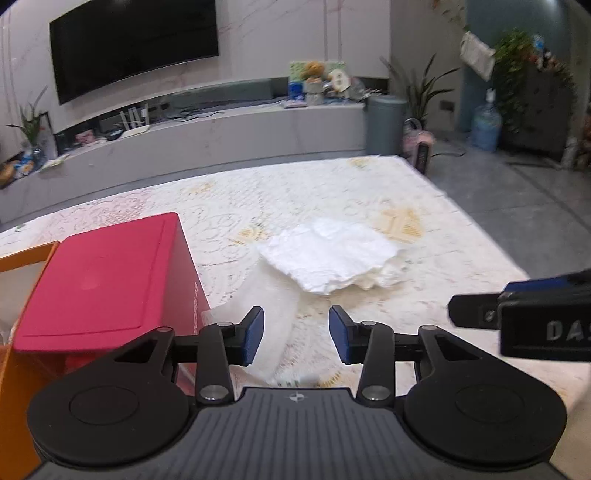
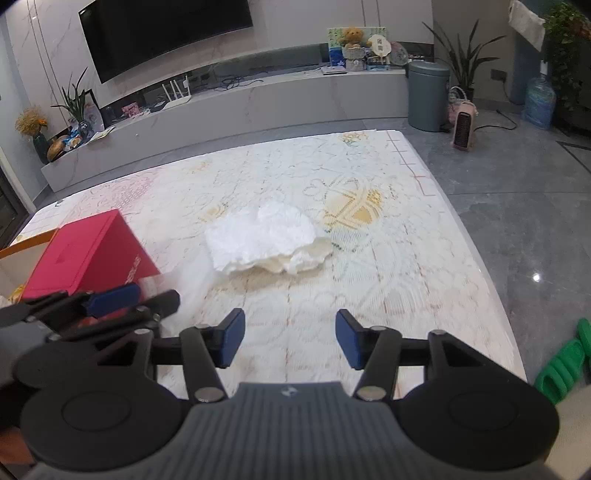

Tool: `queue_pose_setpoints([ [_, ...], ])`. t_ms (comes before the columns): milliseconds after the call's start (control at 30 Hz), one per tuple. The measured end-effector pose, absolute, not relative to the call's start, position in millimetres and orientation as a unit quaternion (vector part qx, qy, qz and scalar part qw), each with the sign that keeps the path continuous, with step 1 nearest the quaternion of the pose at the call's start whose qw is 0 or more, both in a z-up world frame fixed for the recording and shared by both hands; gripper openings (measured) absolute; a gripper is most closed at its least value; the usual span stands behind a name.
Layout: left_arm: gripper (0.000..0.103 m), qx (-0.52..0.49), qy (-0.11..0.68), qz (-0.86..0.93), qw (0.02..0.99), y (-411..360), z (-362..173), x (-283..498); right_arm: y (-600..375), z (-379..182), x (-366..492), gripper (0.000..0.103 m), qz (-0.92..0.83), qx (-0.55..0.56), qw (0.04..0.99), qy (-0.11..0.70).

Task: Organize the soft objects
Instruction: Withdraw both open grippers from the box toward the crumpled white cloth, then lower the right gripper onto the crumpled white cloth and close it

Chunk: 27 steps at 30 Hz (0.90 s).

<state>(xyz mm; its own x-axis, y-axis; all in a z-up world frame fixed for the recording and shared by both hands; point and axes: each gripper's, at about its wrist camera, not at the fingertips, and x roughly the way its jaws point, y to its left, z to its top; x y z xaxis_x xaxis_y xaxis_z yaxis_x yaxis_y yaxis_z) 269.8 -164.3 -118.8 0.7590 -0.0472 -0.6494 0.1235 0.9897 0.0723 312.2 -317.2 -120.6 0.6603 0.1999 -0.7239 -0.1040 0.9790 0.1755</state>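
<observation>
We hold the left gripper (image 1: 296,334) low over a table covered with a pale lace-patterned cloth (image 1: 424,192), and its two blue pads (image 1: 253,336) stand apart with nothing pressed between them; only the cloth and a thin translucent sheet (image 1: 273,306) show through the gap. That sheet looks like clear plastic wrap or a bag lying flat on the table, though the blur here keeps us from saying which. Ahead of the left gripper, near the middle of the table, lies the soft white bundle (image 1: 328,254), a crumpled, layered heap with a cream-coloured part at its right underside, resting on the cloth and touched by neither tool. To its left stands a red box (image 1: 99,280) with a closed lid, and just beside that, at the frame's edge, an orange container (image 1: 22,258). Our right gripper (image 2: 290,339) hangs over the near right part of the table, its jaws likewise parted and empty, with bare cloth between the blue pads (image 2: 347,341). In the right wrist view the white bundle (image 2: 264,236) sits well ahead and slightly left of the tool, and the red box (image 2: 92,251) is off to the left, behind the left gripper (image 2: 107,301), which pokes in from that side. Beyond the table we see a long low console (image 2: 258,107), a dark wall-mounted television (image 2: 166,29), a grey bin (image 2: 428,96), and a small pink heater (image 2: 464,127) on the grey floor.
</observation>
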Motion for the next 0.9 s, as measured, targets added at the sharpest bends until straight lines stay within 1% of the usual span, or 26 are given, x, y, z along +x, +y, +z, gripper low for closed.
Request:
queue_pose_setpoints([
  [167,0.053,0.06,0.358,-0.027,0.931,-170,-142,295,-320,-132,342,0.058,0.102,0.049,0.905,0.411],
  [233,0.06,0.06,0.355,-0.031,0.933,-172,-148,301,-319,-138,352,0.063,0.112,0.044,0.902,0.414],
  [267,0.061,0.062,0.355,-0.034,0.932,-172,-151,305,-318,-141,357,0.066,0.117,0.041,0.902,0.414],
  [467,0.061,0.066,0.366,-0.024,0.928,-171,-161,320,-311,-162,391,0.068,0.135,0.016,0.896,0.423],
  [533,0.062,0.075,0.364,-0.029,0.928,-172,-163,321,-310,-169,402,0.071,0.142,0.012,0.894,0.424],
  [600,0.062,0.078,0.368,-0.033,0.926,-172,-166,321,-309,-174,414,0.079,0.147,0.011,0.894,0.422],
  [767,0.065,0.08,0.373,-0.026,0.924,-172,-171,326,-302,-184,440,0.091,0.161,-0.006,0.894,0.418],
  [900,0.067,0.072,0.374,-0.019,0.924,-171,-173,328,-296,-197,455,0.091,0.173,-0.003,0.889,0.424],
])
